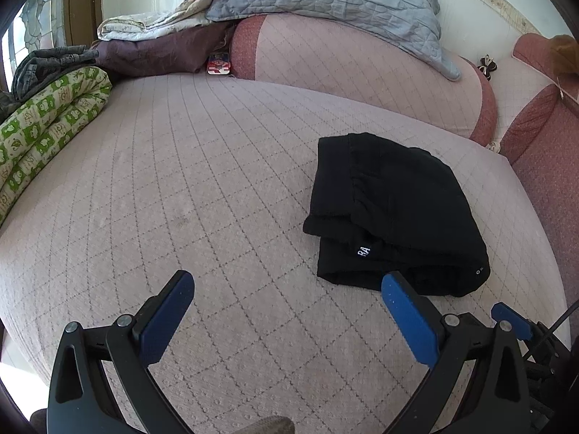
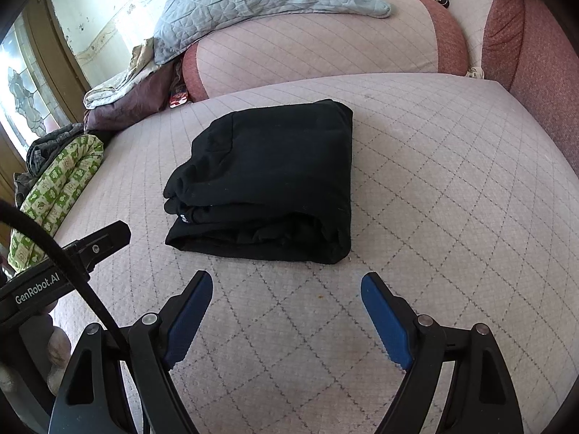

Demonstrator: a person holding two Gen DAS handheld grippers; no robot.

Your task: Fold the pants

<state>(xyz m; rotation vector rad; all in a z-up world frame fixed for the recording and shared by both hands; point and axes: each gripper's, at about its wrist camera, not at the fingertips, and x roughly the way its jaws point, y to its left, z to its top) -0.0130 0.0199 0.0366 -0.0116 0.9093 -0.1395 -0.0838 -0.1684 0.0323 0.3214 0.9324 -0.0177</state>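
Observation:
The black pants lie folded into a compact stack on the pink quilted sofa seat. In the right wrist view the black pants sit just ahead of my right gripper, which is open and empty above the seat. My left gripper is open and empty, to the left of the pants and nearer than them. A white label shows on the pants' front edge. The right gripper's blue fingertip shows at the lower right of the left wrist view. The left gripper's body shows at the left of the right wrist view.
A green patterned rolled blanket lies along the seat's left side. Folded bedding and a grey quilted pillow pile at the back. The sofa backrest and a red armrest bound the seat.

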